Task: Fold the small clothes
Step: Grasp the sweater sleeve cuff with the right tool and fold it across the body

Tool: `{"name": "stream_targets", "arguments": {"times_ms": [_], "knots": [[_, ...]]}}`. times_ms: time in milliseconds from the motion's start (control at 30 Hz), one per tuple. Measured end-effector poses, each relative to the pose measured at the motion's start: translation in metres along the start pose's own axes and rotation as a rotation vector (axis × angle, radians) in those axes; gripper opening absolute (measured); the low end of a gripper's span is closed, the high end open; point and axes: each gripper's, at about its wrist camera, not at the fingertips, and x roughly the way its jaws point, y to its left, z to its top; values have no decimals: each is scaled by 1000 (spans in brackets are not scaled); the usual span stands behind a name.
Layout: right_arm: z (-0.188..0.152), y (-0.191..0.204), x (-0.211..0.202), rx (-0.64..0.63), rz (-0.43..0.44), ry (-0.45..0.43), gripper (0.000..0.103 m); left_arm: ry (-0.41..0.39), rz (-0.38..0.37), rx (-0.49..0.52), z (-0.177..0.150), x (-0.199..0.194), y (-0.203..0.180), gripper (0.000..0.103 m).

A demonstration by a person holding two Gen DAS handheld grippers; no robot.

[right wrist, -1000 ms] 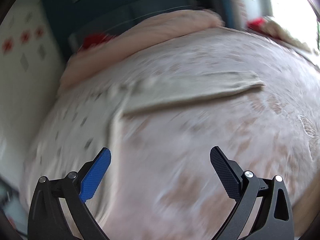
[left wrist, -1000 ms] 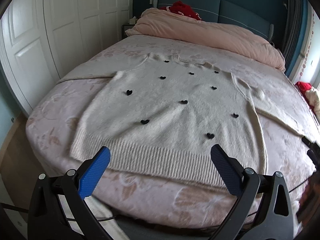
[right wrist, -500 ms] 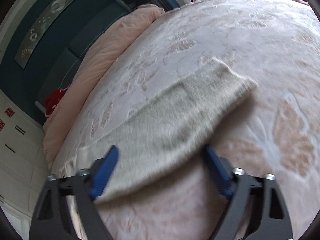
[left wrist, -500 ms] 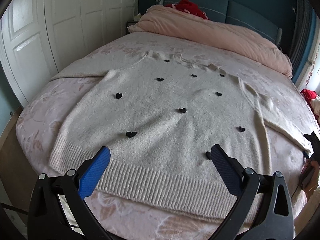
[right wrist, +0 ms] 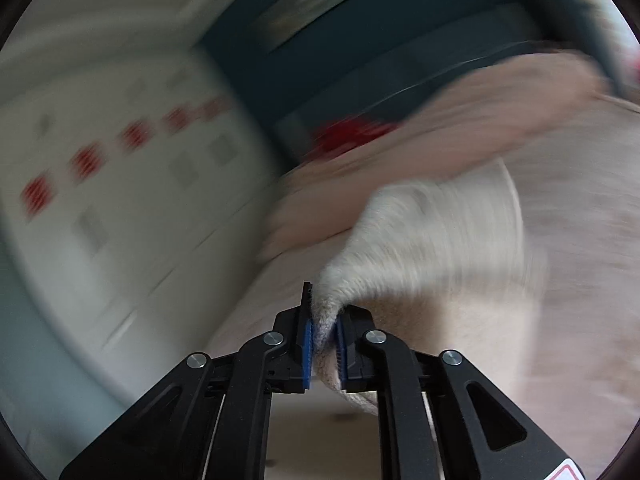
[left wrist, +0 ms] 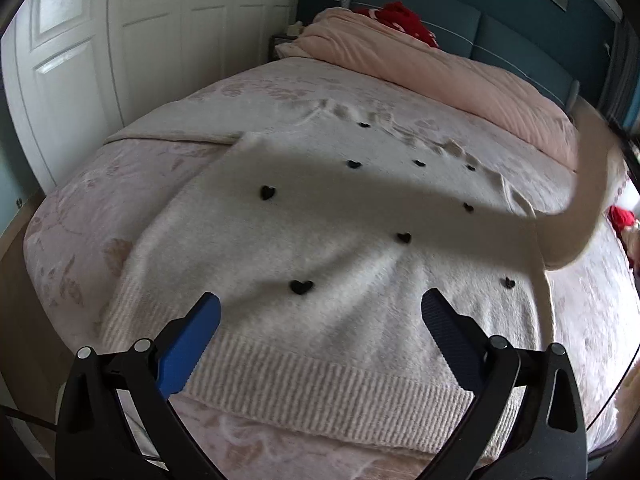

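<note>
A cream knit sweater [left wrist: 328,248] with small black hearts lies flat on the bed, ribbed hem toward me. My left gripper [left wrist: 320,320] is open and empty, hovering just above the hem. My right gripper [right wrist: 324,334] is shut on the cuff of the sweater's right sleeve [right wrist: 424,232] and holds it up off the bed. In the left wrist view that sleeve [left wrist: 580,208] rises in an arc at the right and casts a dark shadow across the sweater. The right wrist view is blurred by motion.
The bed [left wrist: 72,240] has a pink floral cover. A rolled pink duvet [left wrist: 440,68] and a red item [left wrist: 404,16] lie by the blue headboard. White wardrobe doors [left wrist: 80,52] stand to the left. A red thing [left wrist: 620,216] lies at the right edge.
My right gripper has shut on the sleeve cuff and lifted it off the bed, swinging it toward the sweater's body. My left gripper has moved closer over the hem, still open.
</note>
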Motion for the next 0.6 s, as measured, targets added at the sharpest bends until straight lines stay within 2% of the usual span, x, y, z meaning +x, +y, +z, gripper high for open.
{"name": "stream_targets", "arguments": {"times_ms": [33, 100, 167, 200, 233, 300, 467, 600], "knots": [[-10, 32, 36, -51, 37, 72, 23, 3, -3, -11, 2, -1, 5, 98], [-31, 67, 73, -150, 6, 133, 38, 18, -21, -35, 7, -1, 15, 98], [-51, 83, 89, -204, -30, 161, 43, 37, -48, -62, 17, 1, 26, 98], [-58, 82, 86, -201, -35, 162, 50, 38, -67, -75, 23, 2, 31, 98], [-68, 78, 76, -192, -52, 159, 58, 36, -80, -81, 28, 3, 34, 98], [-89, 53, 48, -171, -167, 165, 63, 27, -110, -89, 45, 12, 40, 98], [-121, -36, 7, -144, -463, 292, 63, 15, -165, -96, 100, 63, 24, 98], [-130, -72, 15, -103, -516, 334, 63, 72, -205, -167, 139, 129, -7, 98]]}}
